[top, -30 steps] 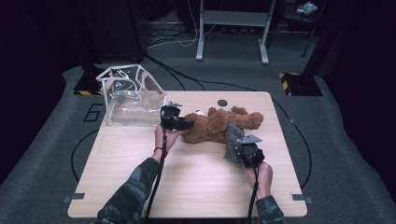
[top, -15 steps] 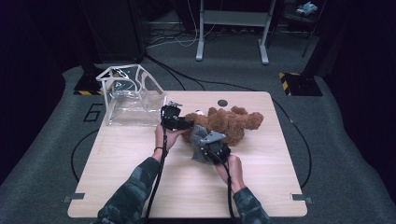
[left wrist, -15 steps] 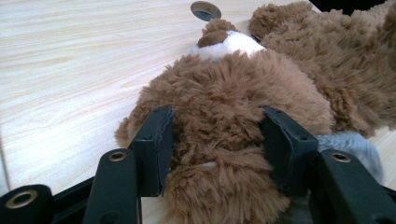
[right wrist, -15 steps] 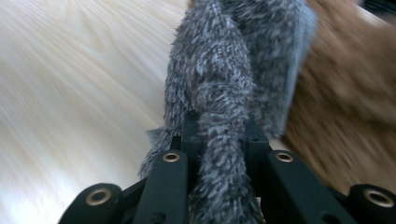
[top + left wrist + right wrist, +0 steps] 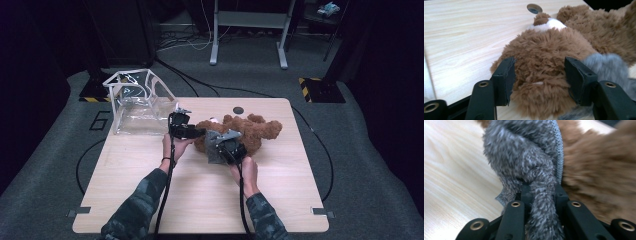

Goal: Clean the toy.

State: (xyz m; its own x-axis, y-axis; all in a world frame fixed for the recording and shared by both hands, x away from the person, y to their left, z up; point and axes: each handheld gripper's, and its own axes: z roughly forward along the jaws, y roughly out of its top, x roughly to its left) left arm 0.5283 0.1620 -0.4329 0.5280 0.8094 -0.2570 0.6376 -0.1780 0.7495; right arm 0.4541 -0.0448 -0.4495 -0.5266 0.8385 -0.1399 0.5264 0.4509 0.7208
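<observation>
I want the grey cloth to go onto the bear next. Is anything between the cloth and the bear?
Nothing visible: the grey cloth, pinched in the right tongs, already lies against the bear, whose fur the left tongs straddle.

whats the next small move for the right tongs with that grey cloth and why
Probably carry the grey fuzzy cloth up over the teddy bear. The right tongs are shut on a fold of it beside the bear, and the left tongs straddle the bear's fur, seemingly steadying it.
</observation>
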